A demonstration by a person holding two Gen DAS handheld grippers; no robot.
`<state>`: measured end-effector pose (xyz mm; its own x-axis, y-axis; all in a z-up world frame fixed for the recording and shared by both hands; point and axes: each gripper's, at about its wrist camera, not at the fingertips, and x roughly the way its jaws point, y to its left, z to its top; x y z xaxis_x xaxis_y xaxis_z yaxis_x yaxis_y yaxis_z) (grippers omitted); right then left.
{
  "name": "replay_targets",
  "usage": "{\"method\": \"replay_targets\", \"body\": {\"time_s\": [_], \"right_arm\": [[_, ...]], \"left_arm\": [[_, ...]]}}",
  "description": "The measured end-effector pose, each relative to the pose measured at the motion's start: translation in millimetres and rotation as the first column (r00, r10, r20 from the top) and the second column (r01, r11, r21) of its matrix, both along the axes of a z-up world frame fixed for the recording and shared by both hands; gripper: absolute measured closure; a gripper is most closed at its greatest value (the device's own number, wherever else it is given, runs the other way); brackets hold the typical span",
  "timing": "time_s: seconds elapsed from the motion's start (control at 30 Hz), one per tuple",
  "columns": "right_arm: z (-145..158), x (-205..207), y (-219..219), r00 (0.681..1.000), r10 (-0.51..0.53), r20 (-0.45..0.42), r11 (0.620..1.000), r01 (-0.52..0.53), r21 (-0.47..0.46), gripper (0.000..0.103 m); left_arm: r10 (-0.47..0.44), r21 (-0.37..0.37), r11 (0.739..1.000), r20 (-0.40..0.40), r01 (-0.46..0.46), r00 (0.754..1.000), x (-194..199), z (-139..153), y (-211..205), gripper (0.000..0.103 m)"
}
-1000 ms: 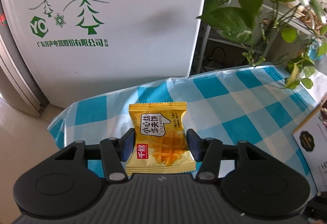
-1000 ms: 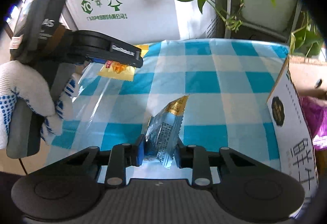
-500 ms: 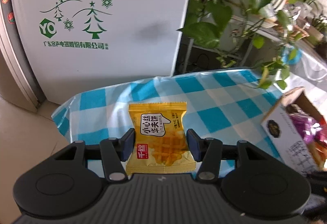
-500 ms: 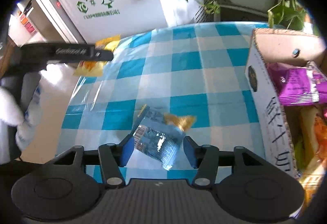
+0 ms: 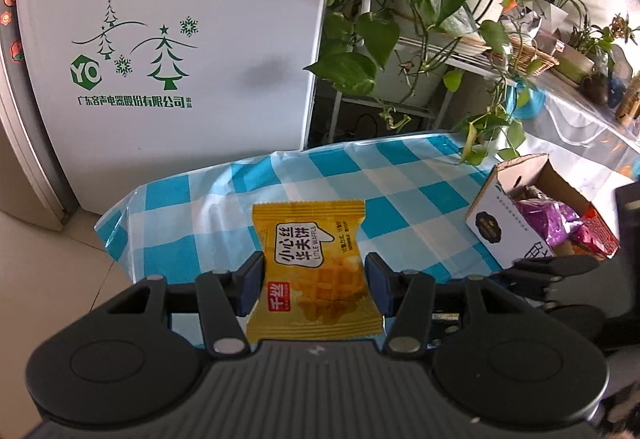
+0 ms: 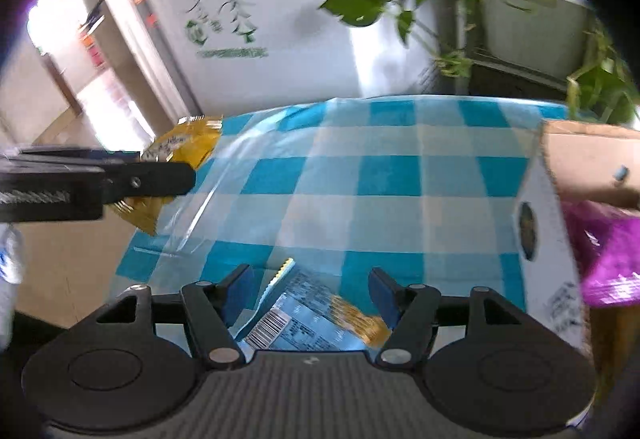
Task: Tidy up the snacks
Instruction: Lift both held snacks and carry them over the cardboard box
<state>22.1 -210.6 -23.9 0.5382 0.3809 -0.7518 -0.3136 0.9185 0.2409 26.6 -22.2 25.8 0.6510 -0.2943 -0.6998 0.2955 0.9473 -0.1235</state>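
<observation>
Left gripper (image 5: 314, 289) clamps yellow waffle packet (image 5: 310, 271)

Our right gripper (image 6: 310, 289) has its jaws spread apart, and a blue snack packet (image 6: 304, 323) lies between them, seemingly loose on the checked tablecloth (image 6: 360, 179), though blur makes contact hard to judge. At left, our left gripper (image 6: 160, 177) clamps a yellow snack packet (image 6: 184, 143). At right stands a white cardboard box (image 6: 548, 259) with a purple packet (image 6: 608, 259) inside.
</observation>
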Motion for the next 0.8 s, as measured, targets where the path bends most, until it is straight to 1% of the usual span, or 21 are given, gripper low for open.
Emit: {"method": "replay_targets", "body": {"time_s": [0.1, 0.2, 0.27, 0.3, 0.33, 0.4, 0.6, 0.7, 0.77, 0.8], "right_arm": [[-10.9, 0.2, 2.5, 0.998, 0.014, -0.065, 1.000, -0.013, 0.005, 0.031], [-9.5, -8.8, 9.1, 0.990, 0.086, -0.110, 0.996, -0.086, 0.007, 0.029], [-7.2, -19.5, 16.4, 0.984, 0.127, -0.127, 0.991, -0.130, -0.020, 0.029], [-5.2, -26.5, 21.0, 0.981, 0.151, -0.122, 0.987, -0.157, -0.035, 0.029], [-2.9, -33.1, 25.7, 0.979, 0.173, -0.109, 0.982, -0.179, -0.055, 0.026], [-0.8, -42.6, 35.1, 0.980, 0.184, -0.074, 0.976, -0.191, -0.107, 0.020], [-7.0, -43.6, 50.4, 0.988, 0.148, -0.046, 0.973, -0.153, -0.171, 0.020], [-13.1, -40.4, 55.9, 0.992, 0.113, -0.064, 0.969, -0.124, -0.214, 0.026], [-14.2, -39.6, 58.4, 0.994, 0.097, -0.054, 0.964, -0.107, -0.241, 0.032], [-13.7, -39.0, 59.3, 0.995, 0.087, -0.055, 0.961, -0.099, -0.258, 0.038]], "left_arm": [[0.002, -0.002, 1.000, -0.002, -0.002, 1.000, -1.9, -0.7, 2.2, 0.050], [0.012, -0.006, 1.000, 0.006, -0.012, 1.000, -1.7, 1.4, 5.2, 0.050], [0.020, -0.018, 1.000, 0.009, -0.019, 1.000, -1.6, 3.4, 7.9, 0.050], [0.024, -0.021, 0.999, 0.011, -0.024, 1.000, -1.6, 4.3, 8.9, 0.050], [0.028, -0.024, 0.999, 0.014, -0.028, 1.000, -1.7, 5.1, 9.5, 0.050], [0.032, -0.027, 0.999, 0.017, -0.031, 0.999, -1.9, 6.1, 10.0, 0.050], [0.025, -0.021, 0.999, 0.016, -0.025, 1.000, -1.6, 5.6, 8.3, 0.050], [0.026, -0.017, 1.000, 0.012, -0.026, 1.000, -1.6, 4.3, 7.2, 0.050], [0.026, -0.010, 1.000, 0.015, -0.026, 1.000, -1.5, 4.3, 6.4, 0.050], [0.027, -0.007, 1.000, 0.016, -0.027, 1.000, -1.5, 4.2, 5.9, 0.050]]}}
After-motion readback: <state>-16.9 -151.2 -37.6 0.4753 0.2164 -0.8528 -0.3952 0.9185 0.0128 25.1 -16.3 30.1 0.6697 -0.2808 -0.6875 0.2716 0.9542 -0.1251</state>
